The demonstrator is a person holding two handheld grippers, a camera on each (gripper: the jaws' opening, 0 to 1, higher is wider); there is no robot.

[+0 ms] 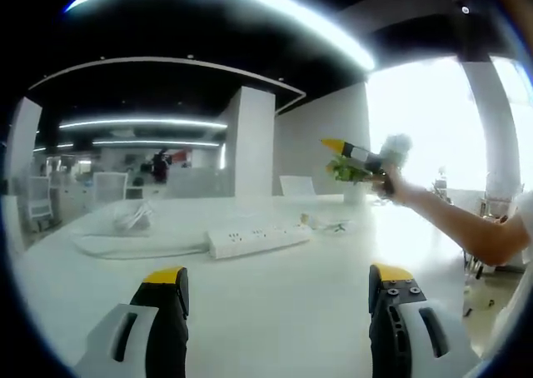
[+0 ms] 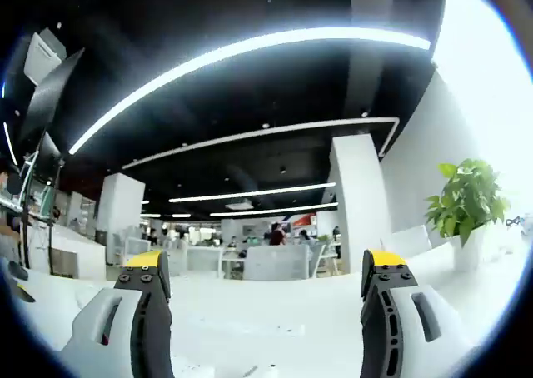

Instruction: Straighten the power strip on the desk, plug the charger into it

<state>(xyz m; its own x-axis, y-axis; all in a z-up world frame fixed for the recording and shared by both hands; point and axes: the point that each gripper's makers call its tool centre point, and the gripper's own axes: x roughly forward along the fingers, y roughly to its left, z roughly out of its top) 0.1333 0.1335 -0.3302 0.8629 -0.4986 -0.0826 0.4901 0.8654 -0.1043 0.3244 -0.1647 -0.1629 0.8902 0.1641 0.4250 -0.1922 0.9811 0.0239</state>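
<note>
Left gripper view: the left gripper is held low over the white desk, its two yellow-tipped jaws standing wide apart with nothing between them, i.e. released. Beyond the jaws, the white power strip lies flat near the middle of the desk, sockets facing up. Its long axis runs roughly across the view and is slightly skewed, the right end lying a little farther from the camera than the left end. To its left, toward the desk's far left edge, sits a rumpled white plastic bag. Small items lie just beside the strip's right end; they are too small to identify, so the charger cannot be picked out with certainty. At right, a person's bare arm reaches in, raised well above the desk, with the right gripper lifted in front of a potted plant.

Right gripper view: the right gripper's jaws are likewise spread and hold nothing. The camera is level, looking across the desk toward the office ceiling lights. The potted plant stands near the desk's far right edge.
</note>
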